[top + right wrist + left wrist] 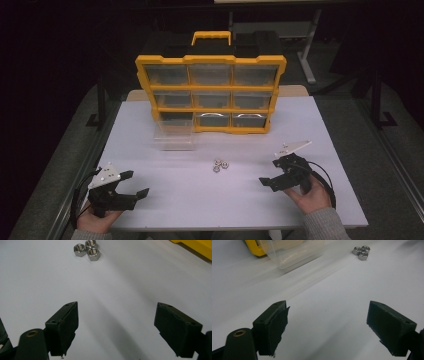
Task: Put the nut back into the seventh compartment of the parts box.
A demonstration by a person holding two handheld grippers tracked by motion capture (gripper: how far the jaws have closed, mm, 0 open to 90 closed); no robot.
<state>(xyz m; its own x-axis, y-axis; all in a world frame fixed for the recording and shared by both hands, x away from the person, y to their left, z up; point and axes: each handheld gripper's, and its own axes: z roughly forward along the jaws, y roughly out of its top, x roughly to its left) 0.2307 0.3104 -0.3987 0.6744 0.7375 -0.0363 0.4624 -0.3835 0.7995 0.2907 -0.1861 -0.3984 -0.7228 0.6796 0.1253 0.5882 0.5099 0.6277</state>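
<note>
Three steel hex nuts (220, 165) sit bunched & touching near the table's middle, on bare white top (200, 200), just fwd-right of the clear plastic drawer (175, 135) that lies pulled out in front of the yellow organiser (210, 92). Left gripper (134, 184) is low at the near-left corner of the table, close to the front edge, jaws spread wide w/ nothing between them; in the left gripper view the nuts (361, 252) are far off, up and to the right, w/ the drawer (292, 252) to the upper left and a wide strip of open white surface in between. Right gripper (272, 172) is near the right front, also wide open & empty, angled toward the nuts; right gripper view has the nuts (87, 251) up top left of centre, straight run of clear table to them, and a yellow organiser edge (195, 246) at top right, well apart from the nuts. Organiser stands upright at the table's far edge. Left & right table edges are both near the hands; room is mostly in the middle, btw the two grippers.
</note>
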